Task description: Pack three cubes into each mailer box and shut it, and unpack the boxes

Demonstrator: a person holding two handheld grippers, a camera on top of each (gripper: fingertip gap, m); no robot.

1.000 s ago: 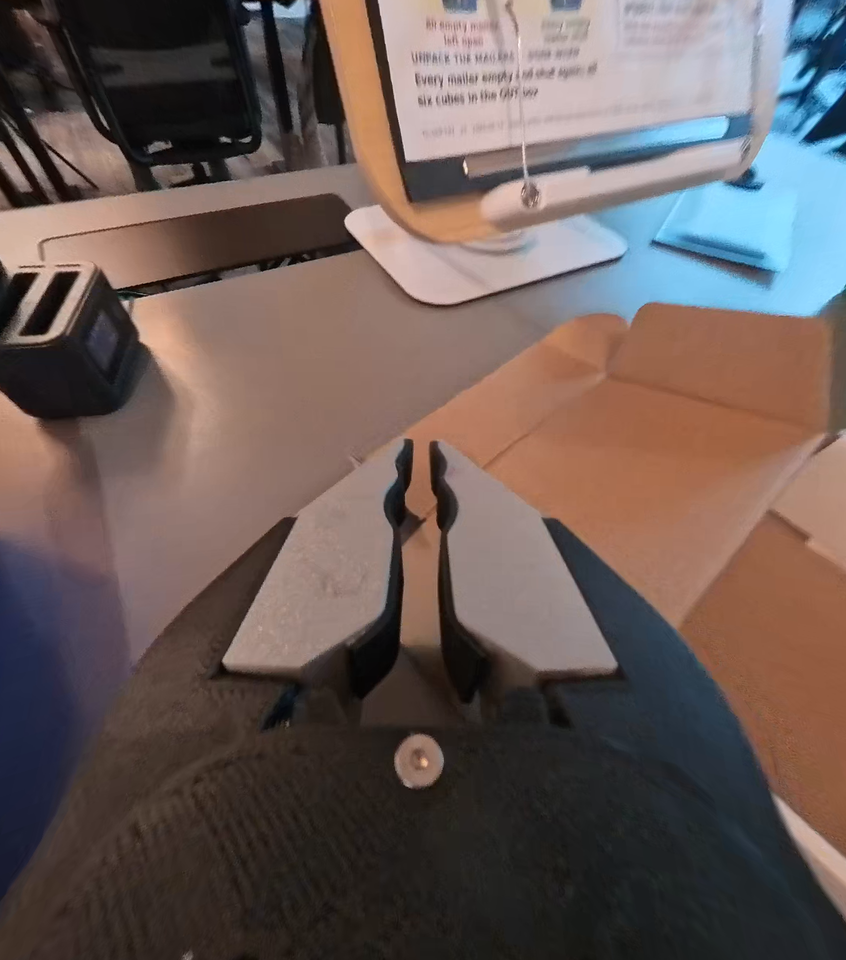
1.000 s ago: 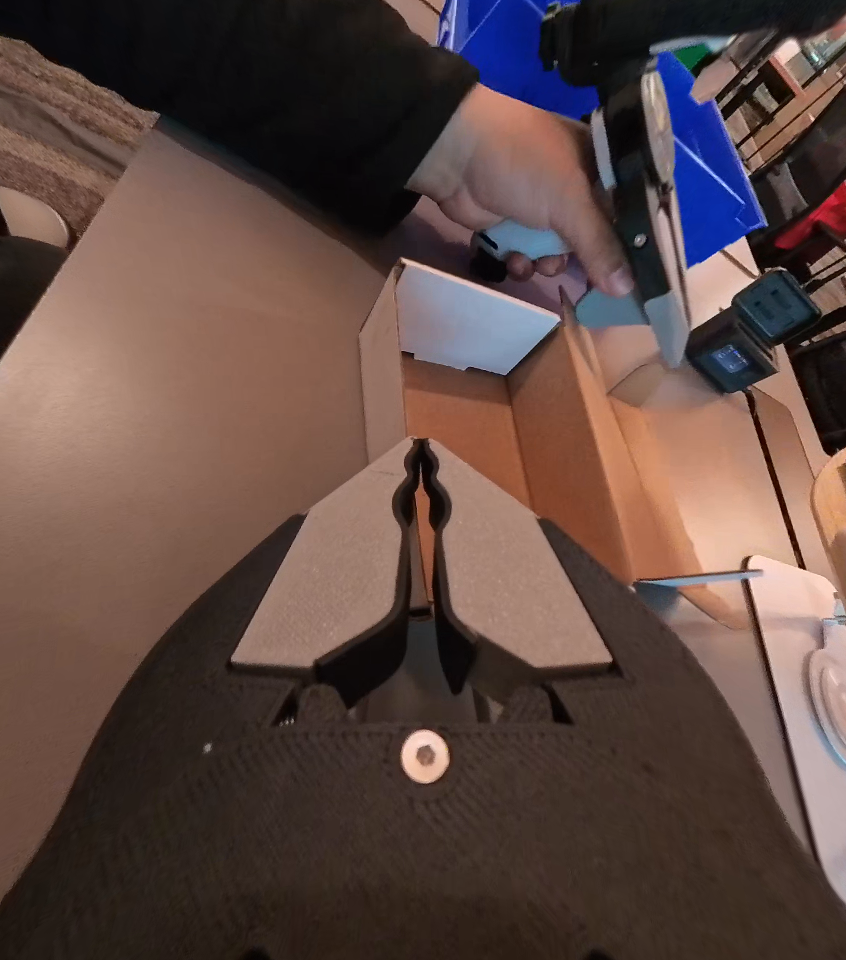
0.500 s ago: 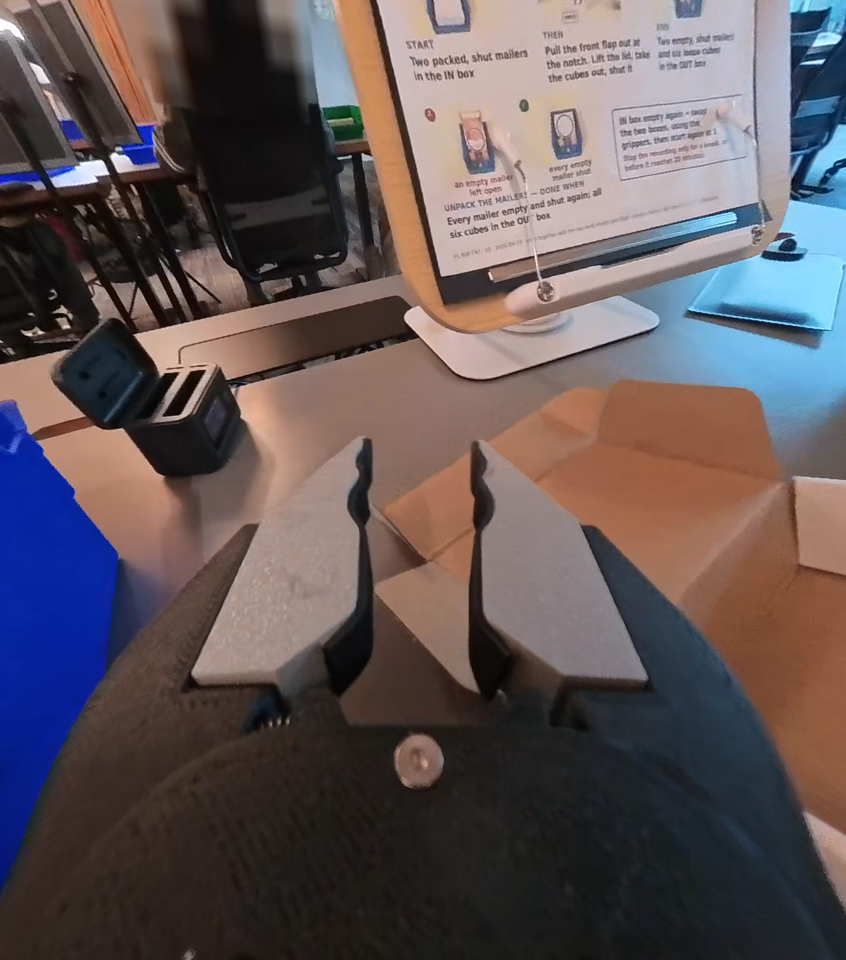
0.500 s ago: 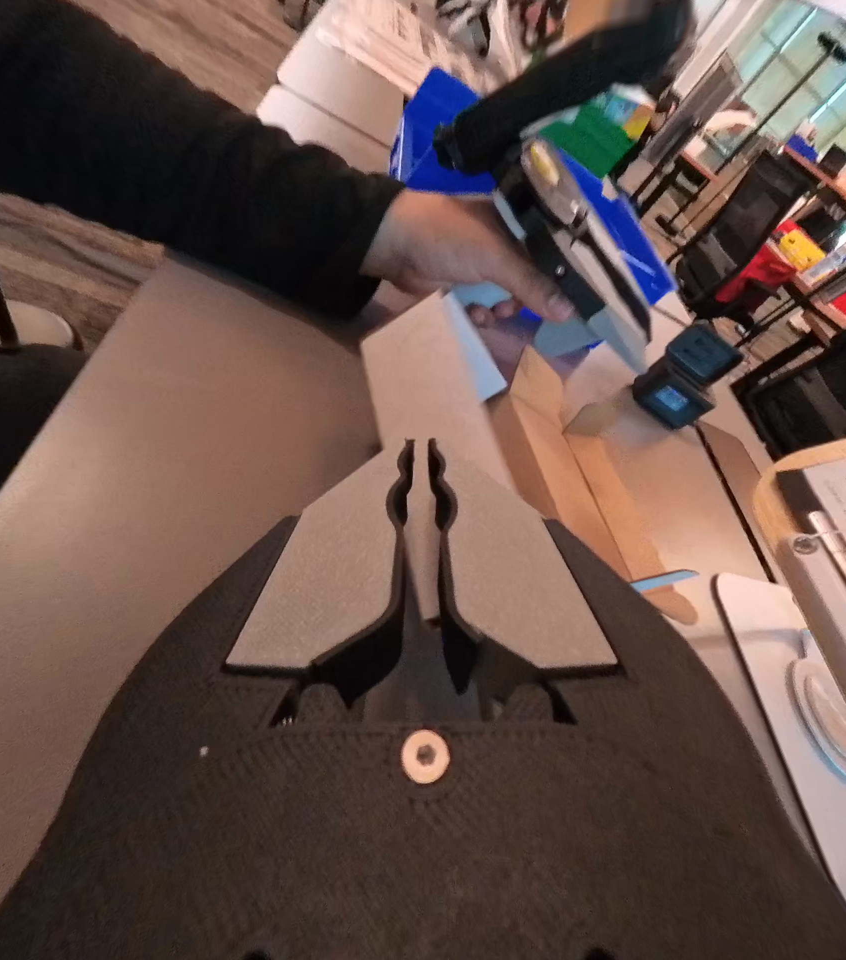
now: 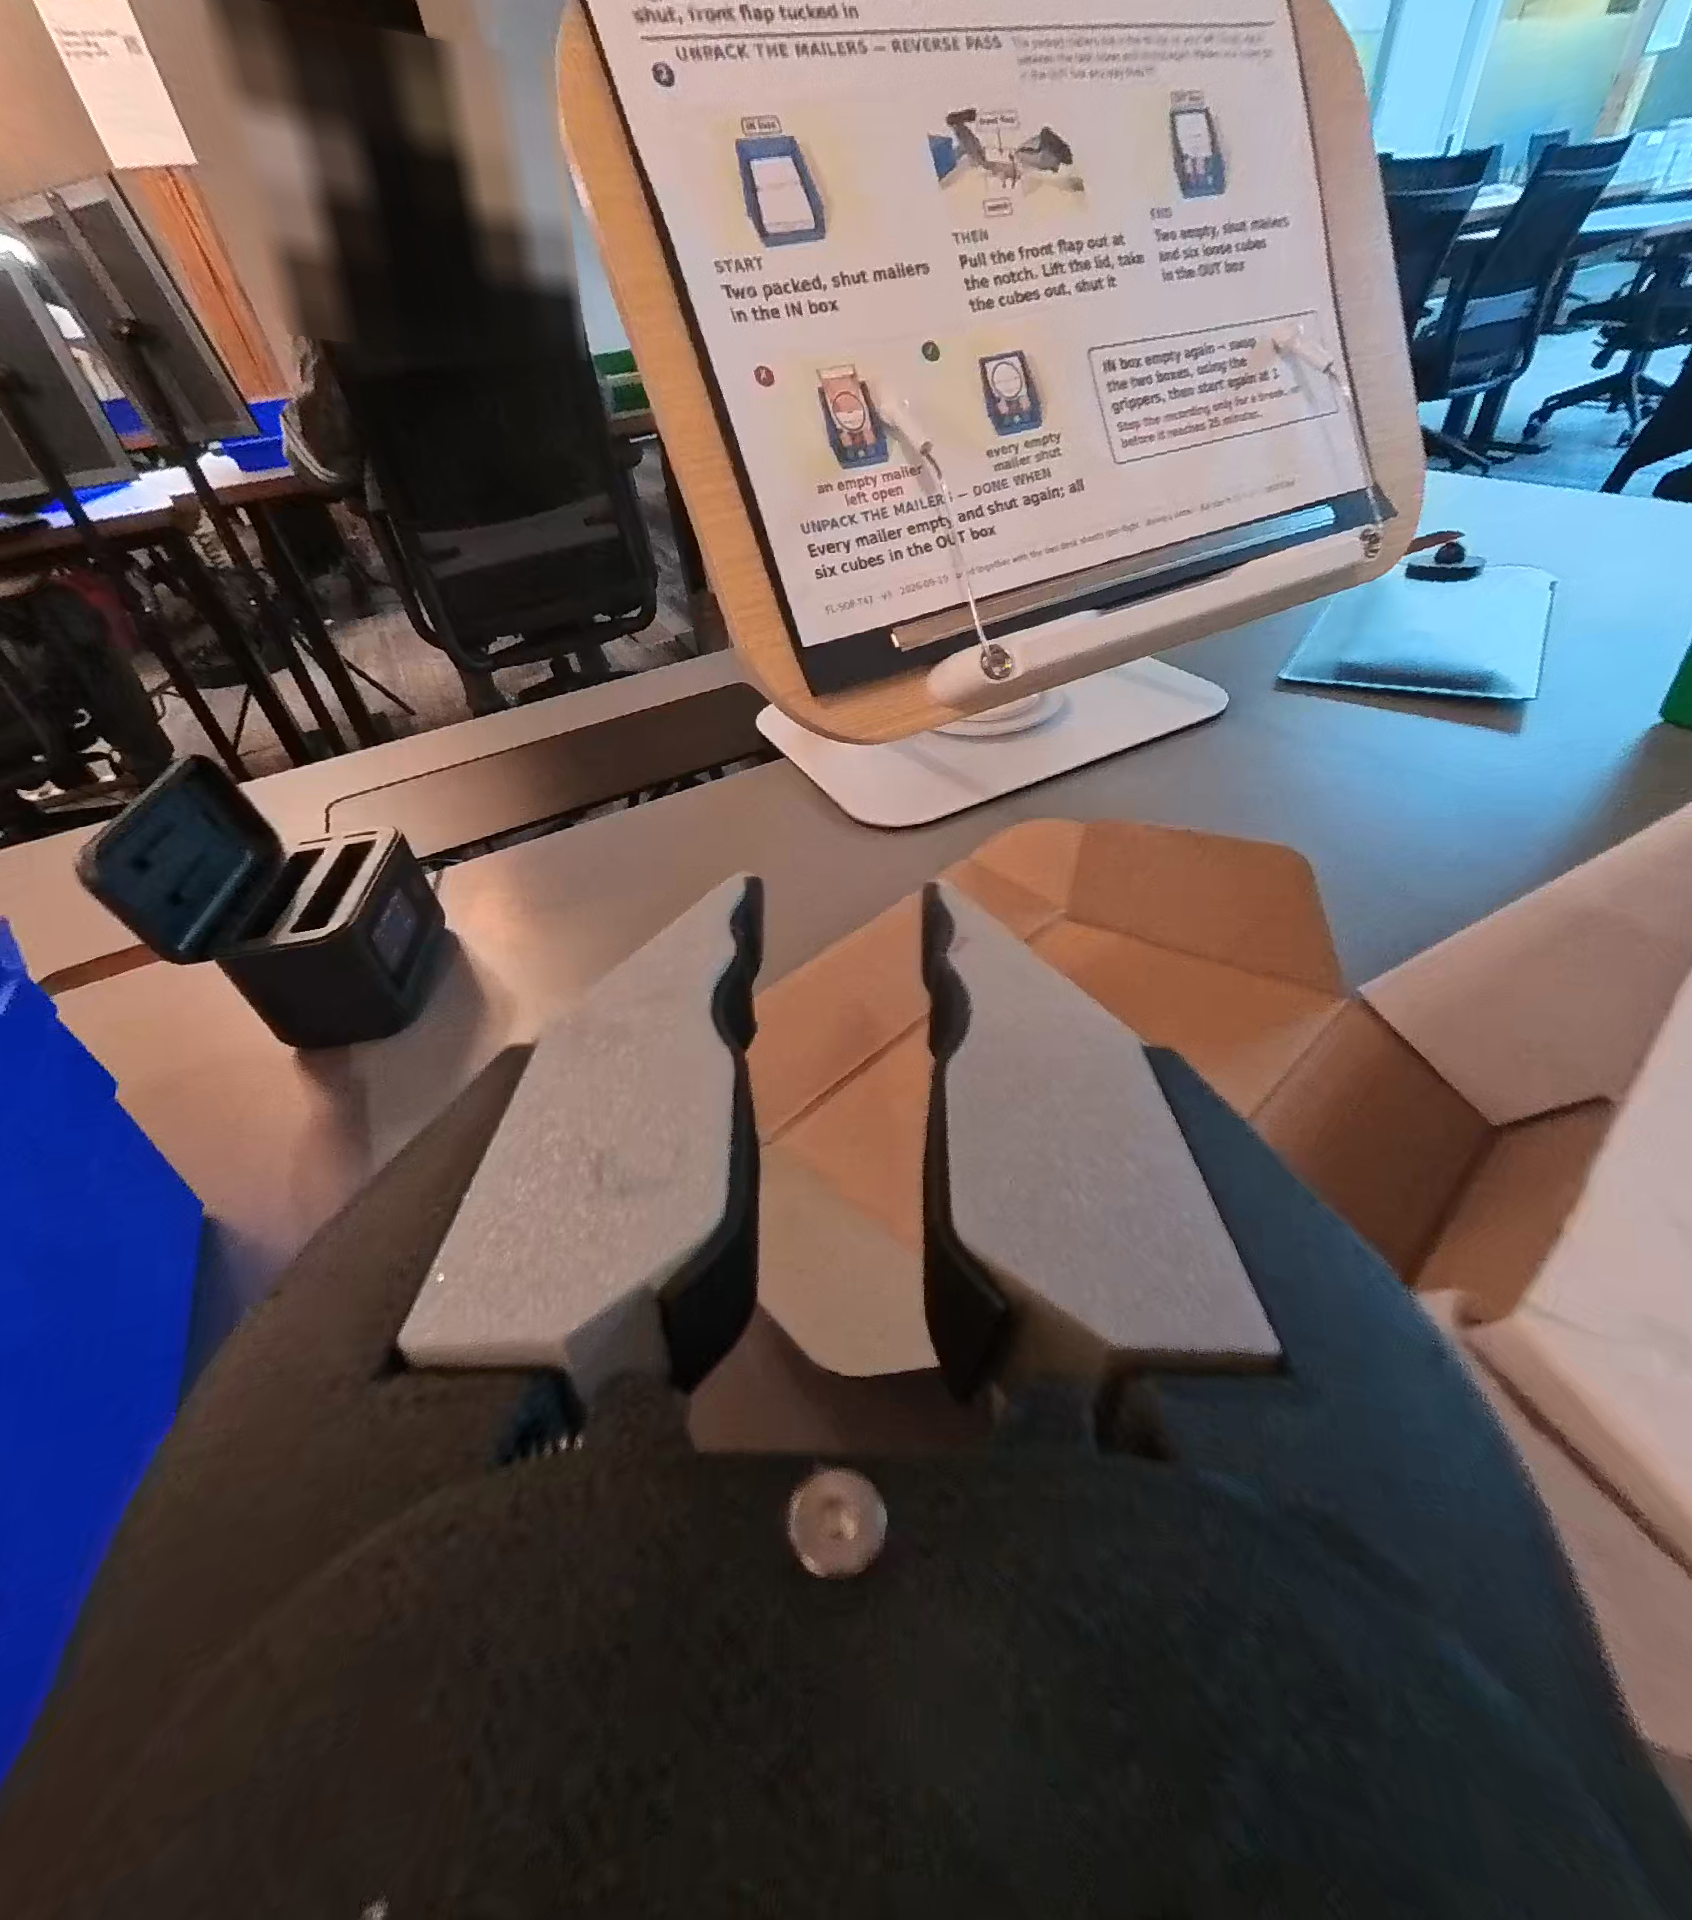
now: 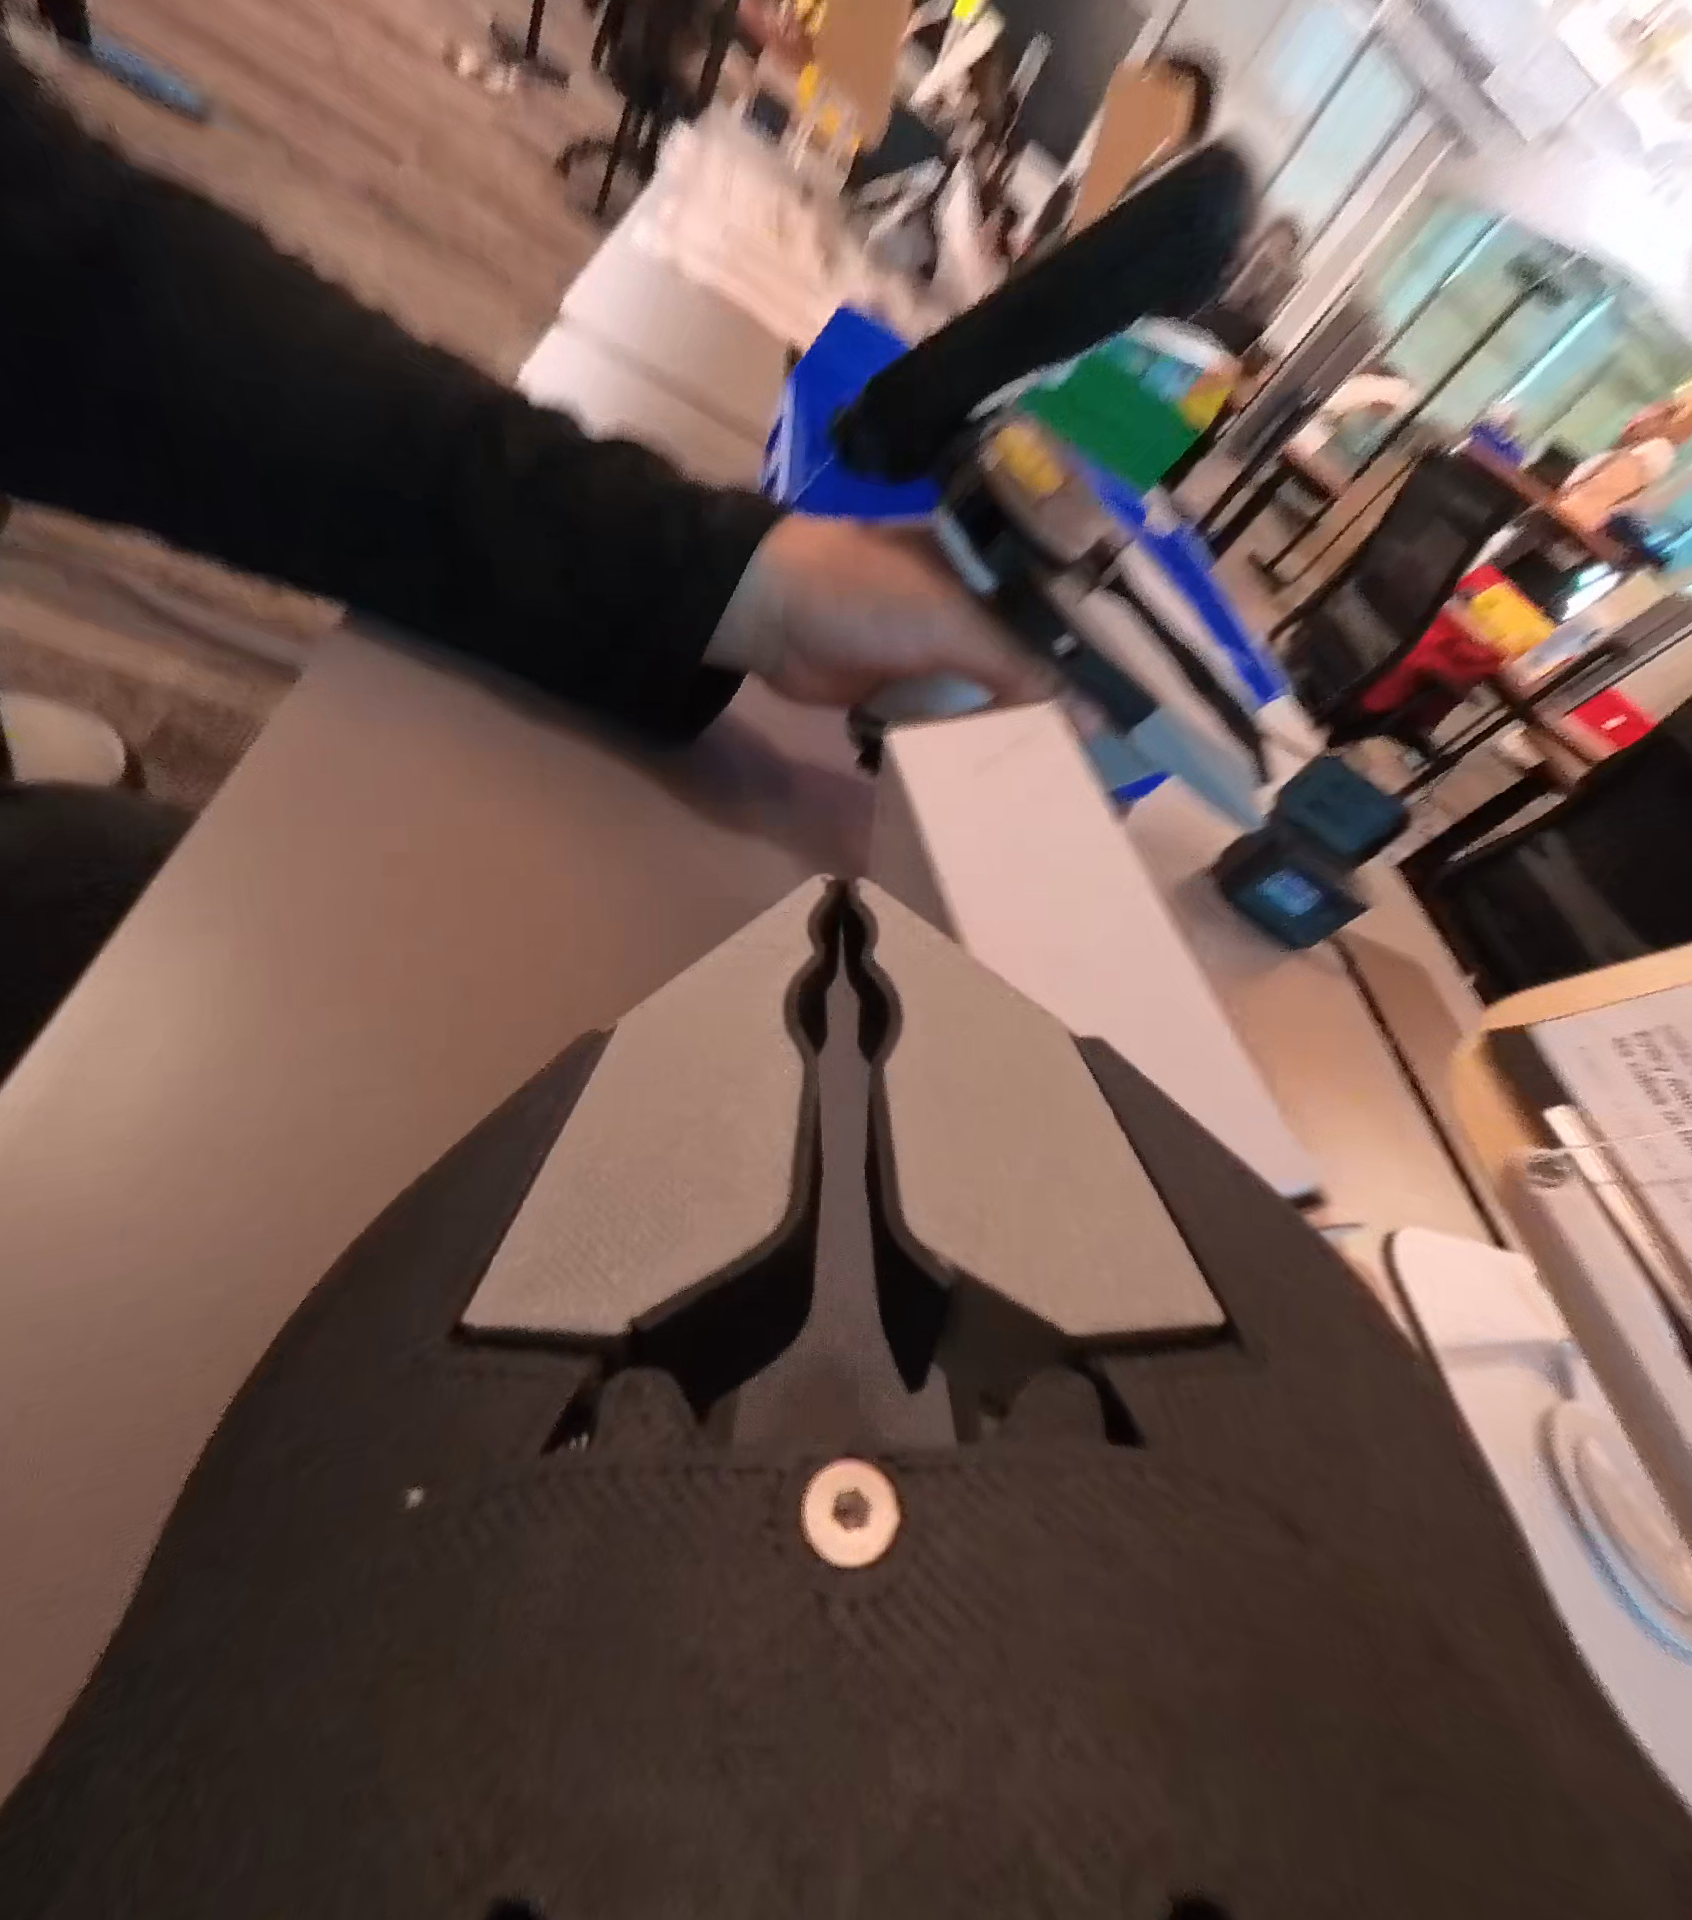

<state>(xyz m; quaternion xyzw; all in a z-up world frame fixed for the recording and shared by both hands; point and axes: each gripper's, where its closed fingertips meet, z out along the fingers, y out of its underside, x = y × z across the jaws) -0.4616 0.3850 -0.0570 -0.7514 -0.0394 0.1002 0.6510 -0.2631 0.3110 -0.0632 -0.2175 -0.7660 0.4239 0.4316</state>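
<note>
Left gripper [image 5: 834,914] is hovering open and empty over the unfolded mailer box [image 5: 1133,997] on the table [image 5: 613,894]. Right gripper [image 6: 840,889] is showing pinched-together tips, gripping nothing; only its view shows the hand [image 6: 852,623].

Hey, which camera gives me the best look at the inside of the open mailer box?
The left wrist view. It shows the mailer box sharply, with its brown interior and unfolded flap beyond the open left gripper; no cubes show in the visible part. The right wrist view is blurred and catches only the box's white outer wall, beyond the shut right gripper.
</note>
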